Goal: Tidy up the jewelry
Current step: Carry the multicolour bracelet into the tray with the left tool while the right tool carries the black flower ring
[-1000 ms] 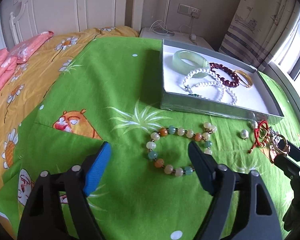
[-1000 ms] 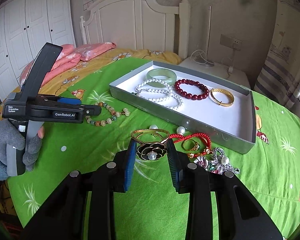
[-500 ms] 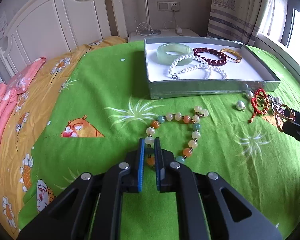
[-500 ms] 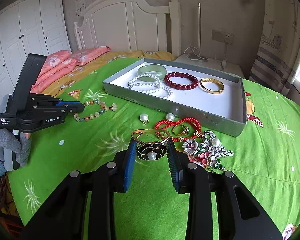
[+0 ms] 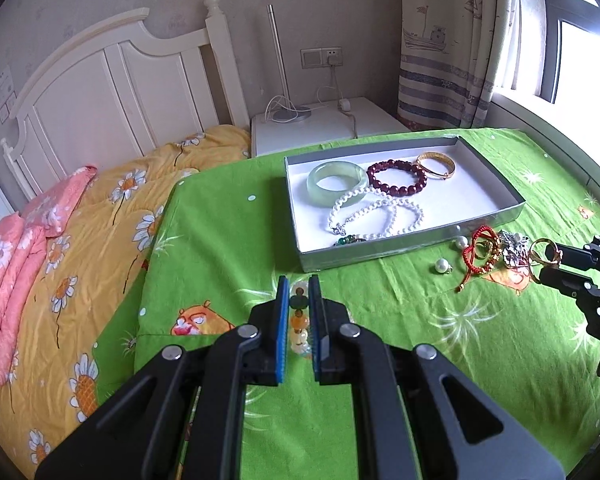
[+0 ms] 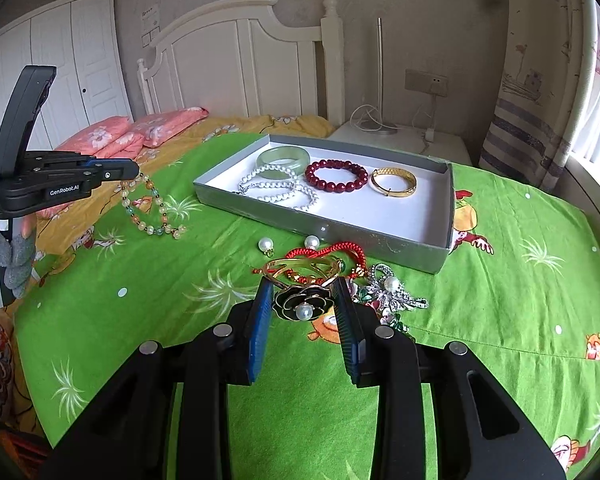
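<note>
— Where's the left gripper (image 5: pixel 299 312) at?

— Its jaws are clamped on the multicolored bead bracelet (image 6: pixel 152 210). From the left wrist view, green, orange and pale beads sit pinched between the blue pads (image 5: pixel 283 328). From the right wrist view, the loop hangs from the tips with its lower end trailing on the green bedspread (image 5: pixel 380 360).

— And the tray?

— The grey tray (image 5: pixel 412 246) lies ahead of the left jaws and a bit to the right, on the bedspread. Inside it: a jade bangle (image 5: pixel 337 181), a dark red bead bracelet (image 5: pixel 397 177), a gold bangle (image 5: pixel 436 165) and a white pearl necklace (image 5: pixel 376 216).

— The right gripper (image 6: pixel 302 306)?

— Jaws apart, one on either side of a black flower brooch (image 6: pixel 302 302) with a pearl at its centre. Whether the pads touch the brooch, I cannot tell. Just beyond the tips lies a gold cuff bangle (image 6: pixel 304 270) across a red cord bracelet (image 6: pixel 332 254), and to the right of the jaws a silver pearl brooch (image 6: pixel 392 292).

— Anything loose?

— Two pearl earrings (image 6: pixel 265 245) lie between that pile and the tray's near wall — well ahead of the right jaws.

— And who's holding the left tool?

— A hand in a grey glove (image 6: pixel 8 256), on the handle.
</note>
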Tool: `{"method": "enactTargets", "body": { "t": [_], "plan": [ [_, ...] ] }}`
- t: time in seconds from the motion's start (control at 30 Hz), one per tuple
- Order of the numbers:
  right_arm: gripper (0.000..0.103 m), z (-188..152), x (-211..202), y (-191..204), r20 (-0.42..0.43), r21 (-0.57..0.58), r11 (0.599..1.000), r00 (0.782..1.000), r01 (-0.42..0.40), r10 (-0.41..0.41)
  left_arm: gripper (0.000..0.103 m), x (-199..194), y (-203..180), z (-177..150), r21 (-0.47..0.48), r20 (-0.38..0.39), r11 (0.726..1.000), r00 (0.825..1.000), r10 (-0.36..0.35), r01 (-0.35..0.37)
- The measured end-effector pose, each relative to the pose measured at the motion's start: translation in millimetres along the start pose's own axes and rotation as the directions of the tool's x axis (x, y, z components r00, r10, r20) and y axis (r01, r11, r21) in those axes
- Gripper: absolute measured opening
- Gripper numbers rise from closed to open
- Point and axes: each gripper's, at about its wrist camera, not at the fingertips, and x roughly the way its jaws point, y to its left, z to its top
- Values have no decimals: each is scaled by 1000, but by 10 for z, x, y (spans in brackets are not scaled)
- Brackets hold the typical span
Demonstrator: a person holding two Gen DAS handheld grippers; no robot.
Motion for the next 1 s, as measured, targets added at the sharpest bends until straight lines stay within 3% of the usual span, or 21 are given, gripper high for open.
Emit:
{"method": "enactTargets", "body": {
  "t": [0.4,0.7,1.0],
  "plan": [
    [31,186,15,-192,6,-15,999,999,34,-34,9,-231,-183,405,75,62,997,998,-22,18],
    [31,415,132,-348,5,-15,999,999,42,-42,9,-62,-534,834,132,63,987,993,-103,94],
    [31,610,391,-525,-27,-14,999,998,51,-51,9,188,-811,1217,113,51,976,980,-193,187]
  ]
}}
